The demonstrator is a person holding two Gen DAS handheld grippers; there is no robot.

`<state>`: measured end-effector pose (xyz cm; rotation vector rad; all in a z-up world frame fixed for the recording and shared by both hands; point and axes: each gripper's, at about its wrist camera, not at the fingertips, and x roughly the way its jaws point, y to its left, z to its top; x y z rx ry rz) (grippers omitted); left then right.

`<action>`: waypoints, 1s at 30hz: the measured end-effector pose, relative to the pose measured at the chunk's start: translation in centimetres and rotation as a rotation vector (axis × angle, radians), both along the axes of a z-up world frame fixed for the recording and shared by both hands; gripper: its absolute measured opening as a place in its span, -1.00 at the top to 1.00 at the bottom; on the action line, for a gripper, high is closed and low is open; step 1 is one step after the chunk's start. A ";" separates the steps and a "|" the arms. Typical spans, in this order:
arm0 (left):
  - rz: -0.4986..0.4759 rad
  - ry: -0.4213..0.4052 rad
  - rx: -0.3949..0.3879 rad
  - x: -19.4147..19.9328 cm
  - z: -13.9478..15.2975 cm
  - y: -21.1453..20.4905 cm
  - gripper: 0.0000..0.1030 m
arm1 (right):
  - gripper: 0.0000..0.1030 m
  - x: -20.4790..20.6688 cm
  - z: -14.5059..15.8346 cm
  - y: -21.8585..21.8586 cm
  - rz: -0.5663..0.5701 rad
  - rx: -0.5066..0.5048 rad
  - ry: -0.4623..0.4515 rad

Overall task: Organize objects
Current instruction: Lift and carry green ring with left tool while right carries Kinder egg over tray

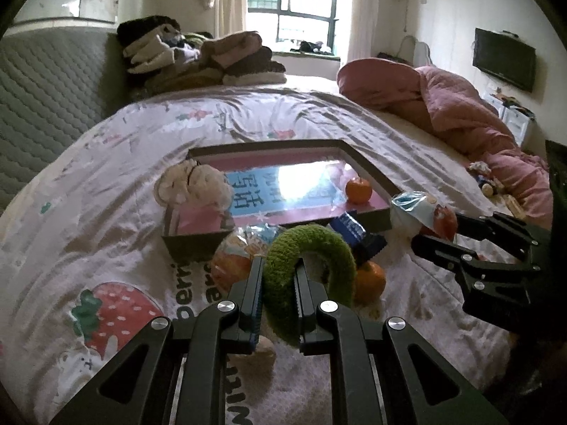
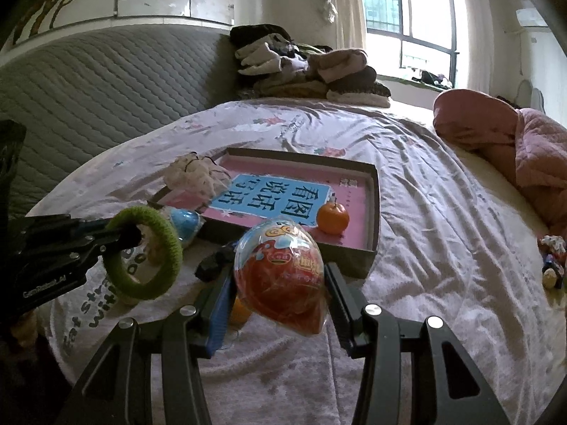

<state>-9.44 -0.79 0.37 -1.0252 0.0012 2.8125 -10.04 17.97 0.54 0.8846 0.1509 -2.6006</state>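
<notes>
While both of my grippers are loaded, I'm judging how each load will behave on the way to the tray (image 2: 372, 212). My left gripper (image 1: 280, 283) has its jaws closed across one side of the green ring (image 1: 312, 272), a fuzzy yarn-wrapped loop that looks light and soft; I expect it to squash a little under the pads rather than slip. It hangs clear of the bed just in front of the tray's near edge, standing nearly upright with its opening facing the tray, so it has no real long axis, only a flat plane that I would lay down flat.

My right gripper (image 2: 276, 283) has its jaws clamped on the two flanks of the wrapped egg (image 2: 280, 276), a red, egg-shaped sweet in glossy clear film. I take it to be light, but the film looks slippery and the shell beneath may crack, so a hold across the widest part seems safest, and that is about where the pads sit. Its long axis runs from the tray's near wall back toward me, pointed end toward me and downward, broad end up and toward the tray. It is held above the bed just short of that wall.

Inside the tray an orange (image 2: 332, 217) sits near the front right, and a cream cloth bundle (image 2: 195, 173) rests on the left rim.
</notes>
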 end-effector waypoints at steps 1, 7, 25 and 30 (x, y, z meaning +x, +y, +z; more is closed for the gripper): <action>0.003 0.009 -0.005 0.1 0.1 0.0 0.72 | 0.04 0.0 0.1 0.0 0.001 -0.002 0.004; 0.012 0.041 -0.020 0.2 1.0 0.1 0.72 | 0.04 0.3 0.7 -0.1 0.011 -0.026 0.031; 0.045 0.074 -0.050 -2.2 3.1 0.0 0.72 | 0.04 -0.4 3.2 -0.8 0.028 -0.069 0.096; 0.066 0.076 -0.059 -2.8 3.4 -0.7 0.72 | 0.04 -0.8 4.3 -0.8 0.018 -0.076 0.122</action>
